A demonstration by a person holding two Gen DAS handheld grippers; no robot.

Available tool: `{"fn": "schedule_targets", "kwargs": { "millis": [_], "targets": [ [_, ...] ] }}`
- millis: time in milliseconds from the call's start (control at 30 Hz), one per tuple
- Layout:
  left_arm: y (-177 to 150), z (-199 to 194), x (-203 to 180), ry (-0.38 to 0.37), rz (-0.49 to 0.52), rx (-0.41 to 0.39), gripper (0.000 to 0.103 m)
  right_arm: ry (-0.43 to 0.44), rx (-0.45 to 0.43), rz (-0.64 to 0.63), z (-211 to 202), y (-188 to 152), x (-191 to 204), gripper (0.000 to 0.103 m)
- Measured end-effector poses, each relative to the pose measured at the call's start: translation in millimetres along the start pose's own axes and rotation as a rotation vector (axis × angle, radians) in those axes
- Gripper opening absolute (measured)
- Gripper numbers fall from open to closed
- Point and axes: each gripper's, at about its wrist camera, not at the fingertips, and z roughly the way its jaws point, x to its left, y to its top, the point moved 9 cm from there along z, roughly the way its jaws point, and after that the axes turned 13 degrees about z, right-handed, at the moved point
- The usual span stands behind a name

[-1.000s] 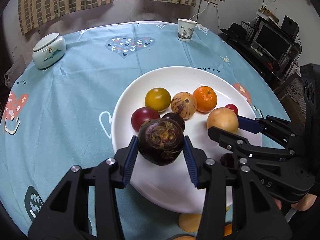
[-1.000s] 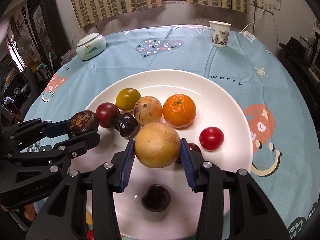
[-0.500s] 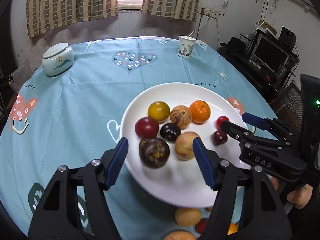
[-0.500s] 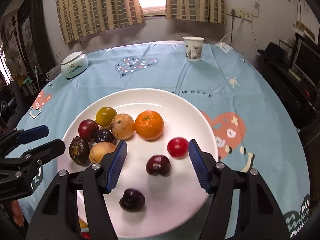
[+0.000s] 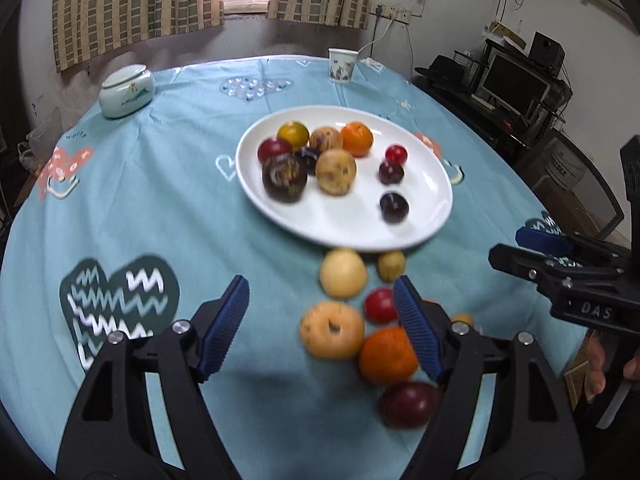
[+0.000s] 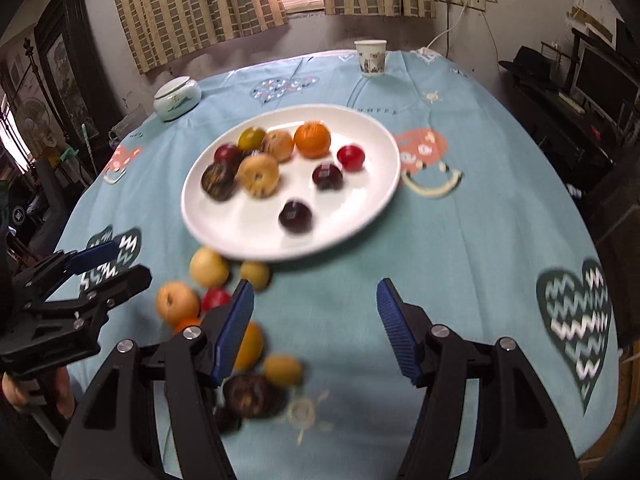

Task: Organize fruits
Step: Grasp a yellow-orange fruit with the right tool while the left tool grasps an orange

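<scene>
A white plate (image 5: 352, 232) (image 6: 248, 240) on the blue tablecloth holds several fruits, among them a dark mangosteen (image 5: 285, 178) (image 6: 218, 181), a tan round fruit (image 5: 336, 171) (image 6: 258, 175) and an orange (image 5: 357, 138) (image 6: 312, 139). More loose fruits lie on the cloth near the plate's front edge: a pale one (image 5: 343, 272), a tan one (image 5: 332, 330), an orange one (image 5: 387, 356) and a dark red one (image 5: 408, 404). My left gripper (image 5: 322, 326) is open and empty above the cloth, beside the loose fruits. My right gripper (image 6: 314, 326) is open and empty, right of the loose fruits (image 6: 208, 268).
A lidded ceramic jar (image 5: 126, 90) (image 6: 177, 98) stands at the back left, a paper cup (image 5: 343, 65) (image 6: 371, 58) at the back. A desk with a monitor (image 5: 514, 82) is beyond the table's right edge.
Both grippers let go of their fruits, the mangosteen and the tan fruit, onto the plate. Both then drew back from the plate, open, so the loose fruits came into view.
</scene>
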Motion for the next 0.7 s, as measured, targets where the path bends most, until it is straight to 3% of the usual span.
{"fn": "schedule_targets", "kwargs": {
  "millis": [200,367,467,600,667,700],
  "targets": [
    [-33.9,-13.7,-2.9,-0.006,-0.023,0.014,0.076,0.028,0.064,-0.026,5.1,-42.3,15.3,0.064],
    [-58.4,-24.2,-3.5,0.008,-0.029,0.026,0.078,0.062,0.036,-0.106,13.3,-46.6,40.8,0.064],
    [-66.5,-30.1,-0.8,0.015,-0.037,0.03,0.078,0.048,0.067,-0.121,25.7,-43.7,41.2,0.051],
    [-67.2,-32.7,4.4,0.012,-0.054,0.029,0.079,0.044,0.136,-0.165,48.2,-46.9,45.7,0.05],
    [-65.5,-30.5,0.9,-0.003,-0.049,0.034,0.08,0.054,0.139,-0.18,56.0,-42.7,49.9,0.038],
    [-64.8,-28.6,-1.7,-0.009,-0.044,0.04,0.08,0.056,0.148,-0.183,57.4,-41.7,50.8,0.037]
  ]
}}
